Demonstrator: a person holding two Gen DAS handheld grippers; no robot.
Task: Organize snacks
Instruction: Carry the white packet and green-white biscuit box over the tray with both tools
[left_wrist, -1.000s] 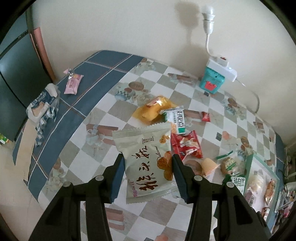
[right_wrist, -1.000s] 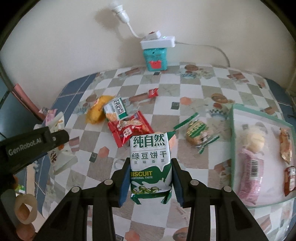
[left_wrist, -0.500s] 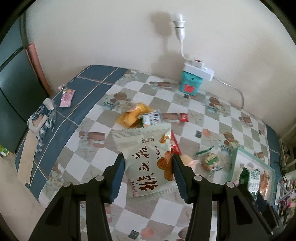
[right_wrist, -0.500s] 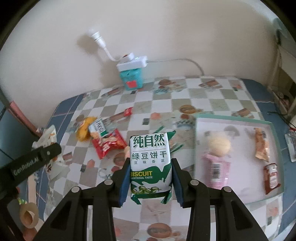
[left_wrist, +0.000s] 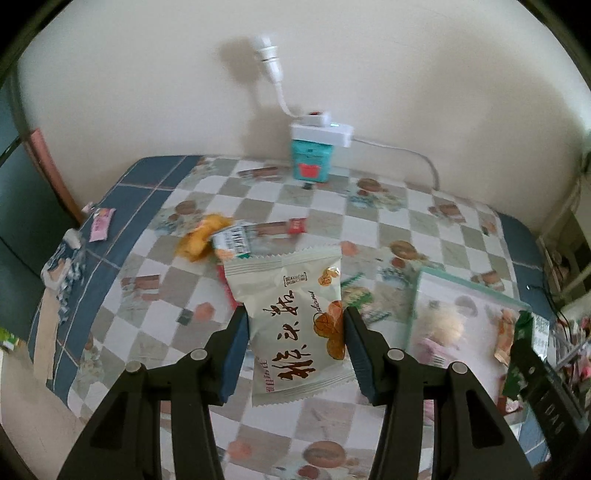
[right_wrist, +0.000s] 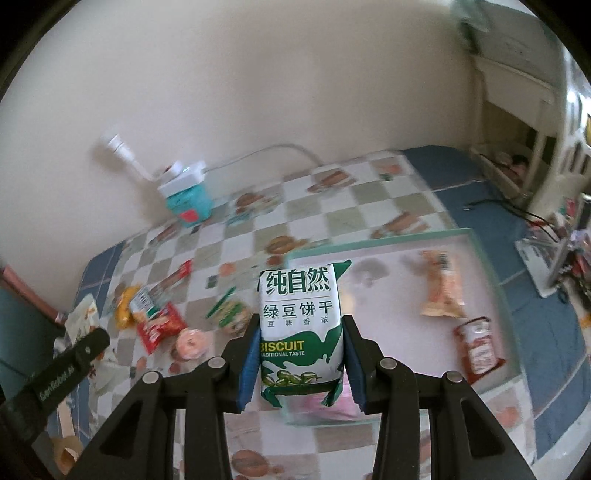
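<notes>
Here, two snack packets were held aloft, one in each gripper.

The left gripper (left_wrist: 294, 332) was clamped on a pale green crimped packet with brown lettering (left_wrist: 291, 325), held above the checked tablecloth (left_wrist: 325, 206) just left of the shallow teal-rimmed tray (left_wrist: 476, 286). The right gripper (right_wrist: 300, 354) was clamped on a white-and-green biscuit pack (right_wrist: 300, 325), held over the tray's near-left corner; an orange packet (right_wrist: 439, 290) and a red packet (right_wrist: 478, 349) lay inside the tray.

tray (right_wrist: 484, 258) right of loose snacks (right_wrist: 159, 325), on table (right_wrist: 369, 199)
</notes>
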